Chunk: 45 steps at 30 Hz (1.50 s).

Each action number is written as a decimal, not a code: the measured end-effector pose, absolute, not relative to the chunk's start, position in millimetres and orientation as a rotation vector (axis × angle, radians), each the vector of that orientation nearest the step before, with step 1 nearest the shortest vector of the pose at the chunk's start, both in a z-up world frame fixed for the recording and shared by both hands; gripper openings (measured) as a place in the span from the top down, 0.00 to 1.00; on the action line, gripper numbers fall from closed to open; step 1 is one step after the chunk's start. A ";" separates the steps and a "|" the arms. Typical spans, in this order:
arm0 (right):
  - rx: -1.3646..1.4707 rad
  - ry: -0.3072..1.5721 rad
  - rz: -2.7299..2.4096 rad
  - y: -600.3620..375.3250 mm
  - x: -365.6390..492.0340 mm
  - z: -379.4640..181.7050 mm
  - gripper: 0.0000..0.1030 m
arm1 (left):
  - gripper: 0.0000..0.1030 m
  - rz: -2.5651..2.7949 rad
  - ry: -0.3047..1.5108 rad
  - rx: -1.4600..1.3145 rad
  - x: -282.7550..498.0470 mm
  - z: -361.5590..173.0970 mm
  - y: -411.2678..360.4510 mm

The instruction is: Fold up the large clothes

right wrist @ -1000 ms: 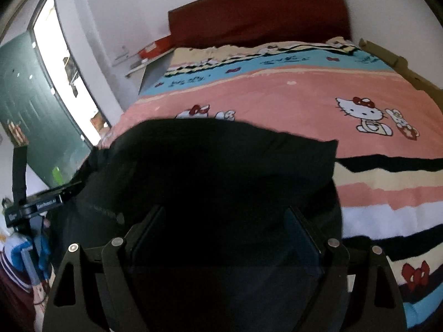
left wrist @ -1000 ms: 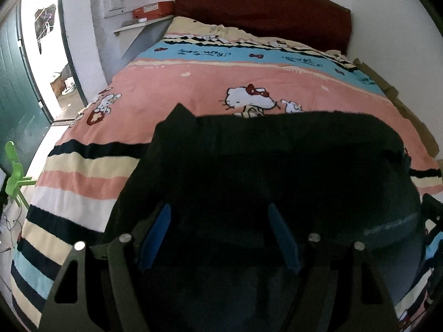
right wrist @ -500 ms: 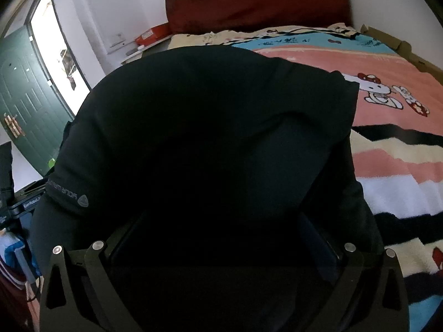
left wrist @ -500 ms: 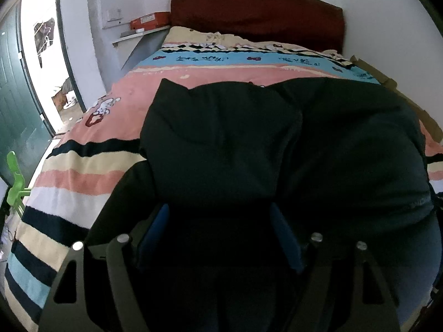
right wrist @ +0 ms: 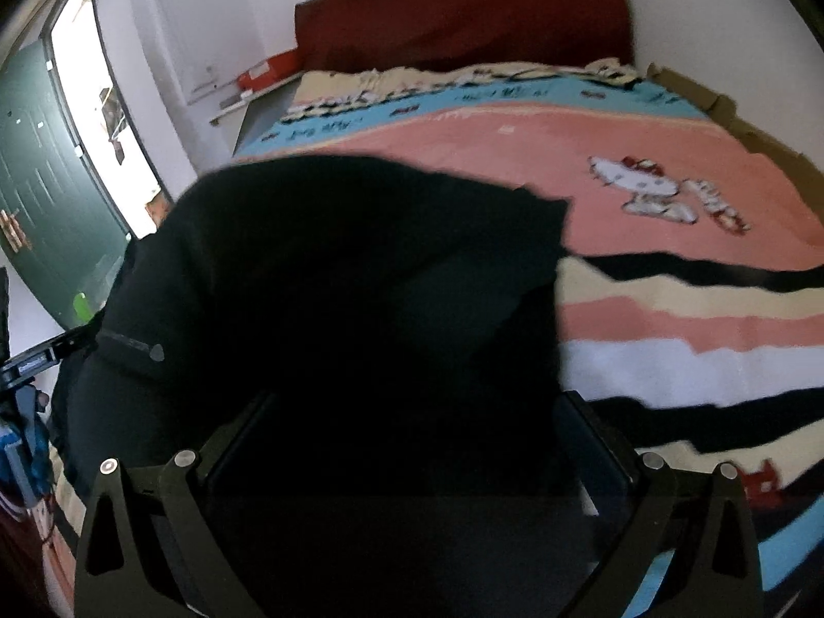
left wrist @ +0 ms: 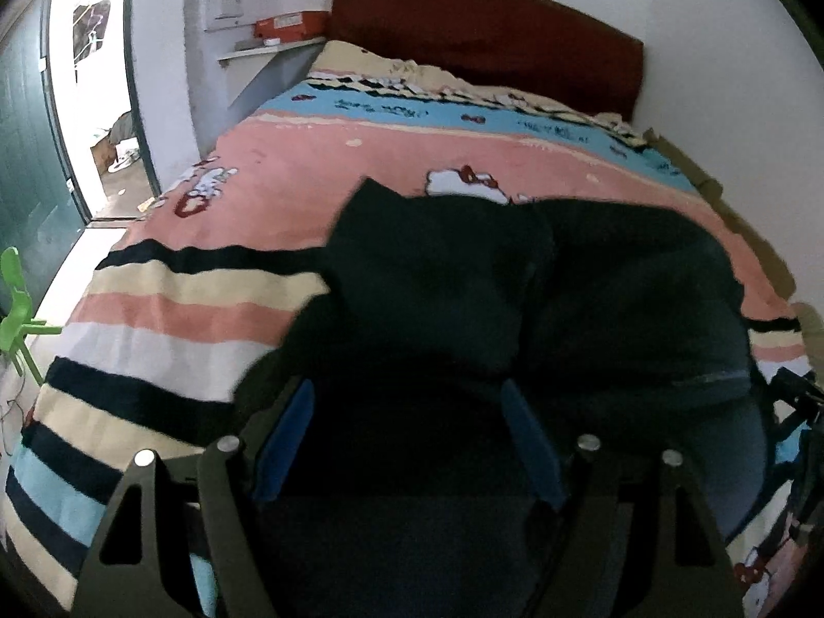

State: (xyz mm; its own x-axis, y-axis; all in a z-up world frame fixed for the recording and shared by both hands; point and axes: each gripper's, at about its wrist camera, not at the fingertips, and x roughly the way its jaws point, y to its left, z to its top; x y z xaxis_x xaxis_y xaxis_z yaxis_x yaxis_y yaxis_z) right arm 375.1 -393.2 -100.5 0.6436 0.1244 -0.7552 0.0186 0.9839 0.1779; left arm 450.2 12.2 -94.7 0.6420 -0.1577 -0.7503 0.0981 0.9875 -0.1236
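Note:
A large black garment (left wrist: 515,283) lies bunched on the striped bed blanket (left wrist: 206,309), with a folded layer on top of its left part. My left gripper (left wrist: 407,391) hovers over its near edge. The blue pads (left wrist: 288,432) stand wide apart with their inner faces bare and dark cloth below them. In the right wrist view the same garment (right wrist: 335,257) fills the left and middle, a small logo showing on its sleeve hem (right wrist: 134,345). My right gripper (right wrist: 417,401) is spread very wide over the near cloth, gripping nothing.
The blanket (right wrist: 669,309) stretches free to the right and toward the dark red headboard (left wrist: 484,36). A shelf with a red box (left wrist: 288,28) is at the bed's far left. A green door and bright doorway (left wrist: 82,103) are at left, and a green plastic chair (left wrist: 15,309) stands beside the bed.
The garment billowed up and away from me half a second ago and has since dropped back onto the bed. The right gripper's jaws have spread wider. Both hands shifted slightly.

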 end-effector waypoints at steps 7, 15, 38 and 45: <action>0.166 0.811 -0.012 -437.3 346.6 -63.8 0.01 | 0.28 -0.074 0.842 -0.114 441.4 -71.9 63.2; 0.202 0.812 -0.073 -463.8 325.6 -58.9 0.01 | 0.28 -0.070 0.879 -0.216 434.8 -83.9 99.5; 0.373 0.923 -0.048 -485.3 348.8 -117.7 0.01 | 0.28 -0.146 0.996 -0.308 460.2 -120.6 102.6; 0.422 0.951 -0.014 -483.3 366.0 -132.3 0.01 | 0.28 -0.194 1.012 -0.303 474.3 -124.6 89.4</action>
